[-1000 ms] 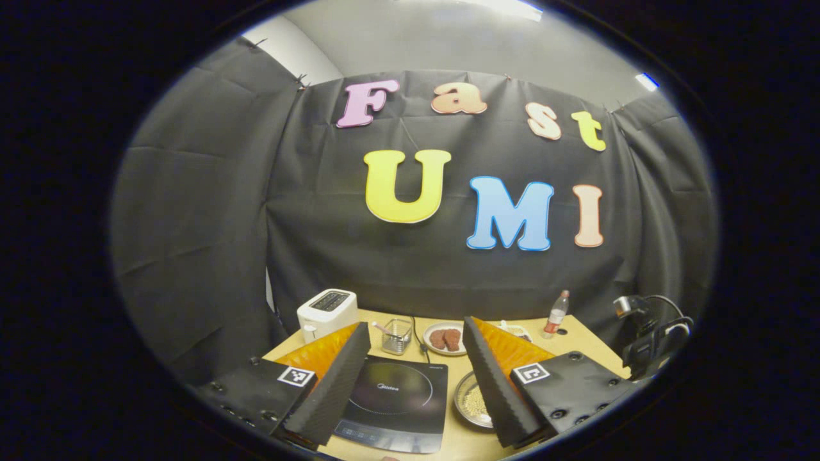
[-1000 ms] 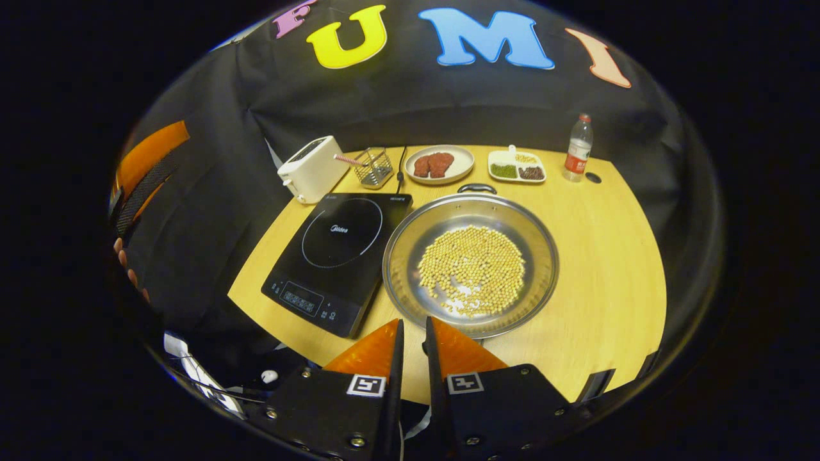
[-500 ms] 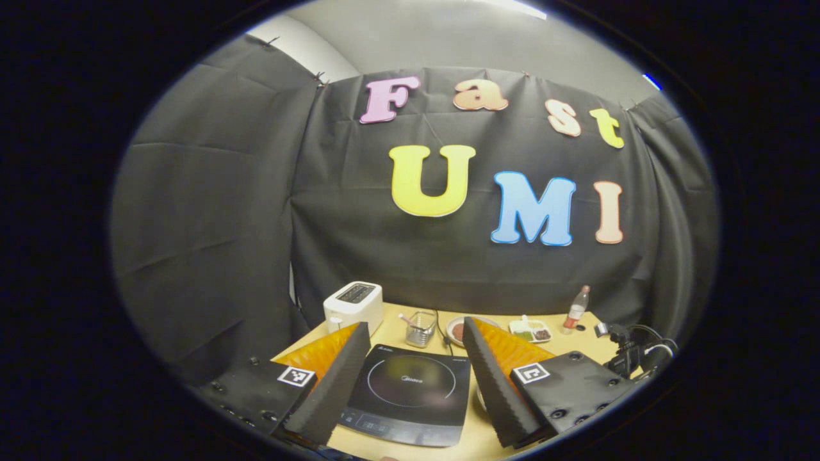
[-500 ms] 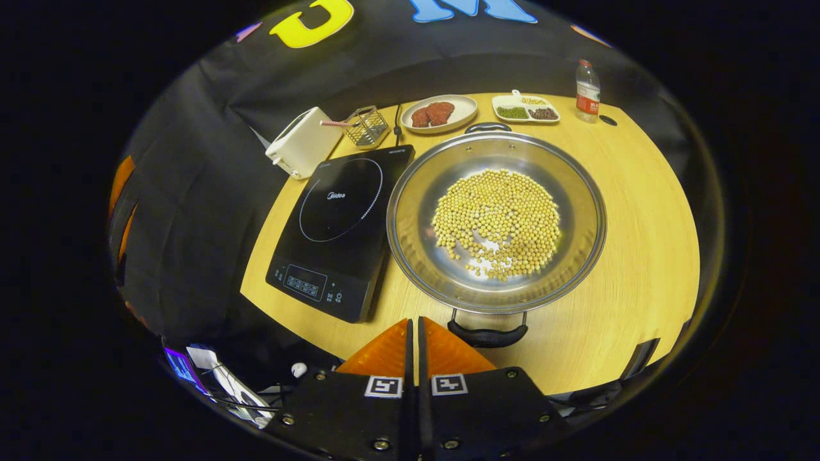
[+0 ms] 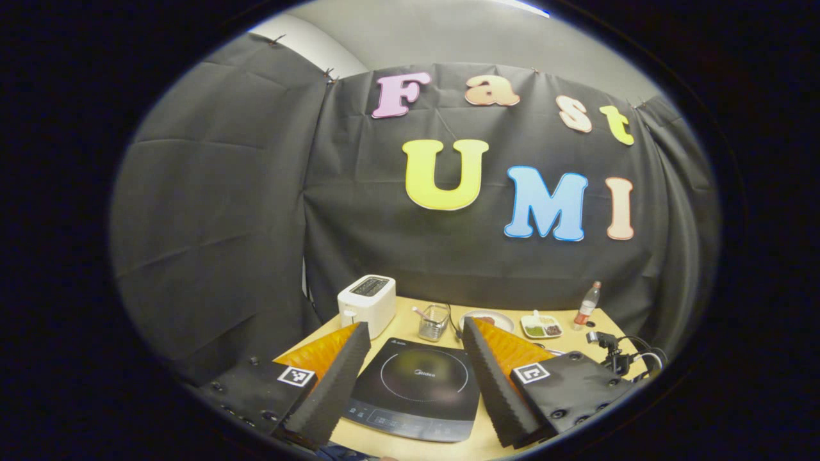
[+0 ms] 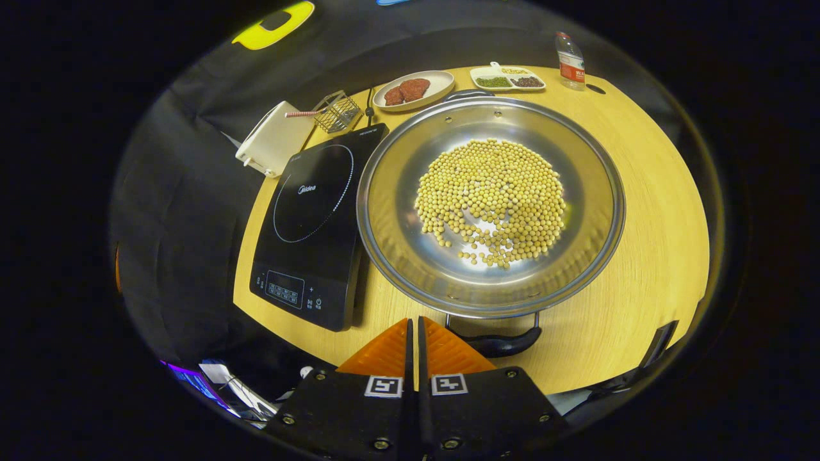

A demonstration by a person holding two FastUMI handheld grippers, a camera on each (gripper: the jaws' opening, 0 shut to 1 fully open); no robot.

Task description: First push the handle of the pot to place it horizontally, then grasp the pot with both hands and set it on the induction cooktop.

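— Two steps are set by the task, and the first is judged to be in hand: the turning of the pot's handles.

— Where is the pot (image 6: pixel 490 205) found?

— In the right gripper view it is seen on the wooden table (image 6: pixel 647 211), just beside the induction cooktop (image 6: pixel 314 224) and to its right, not yet on it. Its bottom is covered with yellow beans (image 6: pixel 492 198). The near handle (image 6: pixel 496 342) is pointed toward the camera and the far handle (image 6: pixel 467 93) toward the plate of meat (image 6: pixel 413 89), so the handles are lined up front to back, not side to side.

— How are the claws held?

— The right gripper (image 6: pixel 413 326) is closed, with nothing between its fingers, and is placed just left of the near handle; contact cannot be told. The left gripper (image 5: pixel 415 358) is held wide apart, empty, above the cooktop's near edge in the left gripper view.

— What is called for next?

— A sideways push on the near handle is called for, it is judged, so that the pot is swung a quarter turn. A gentle push is advised, since the beans are loose. Only then can each handle be gripped.
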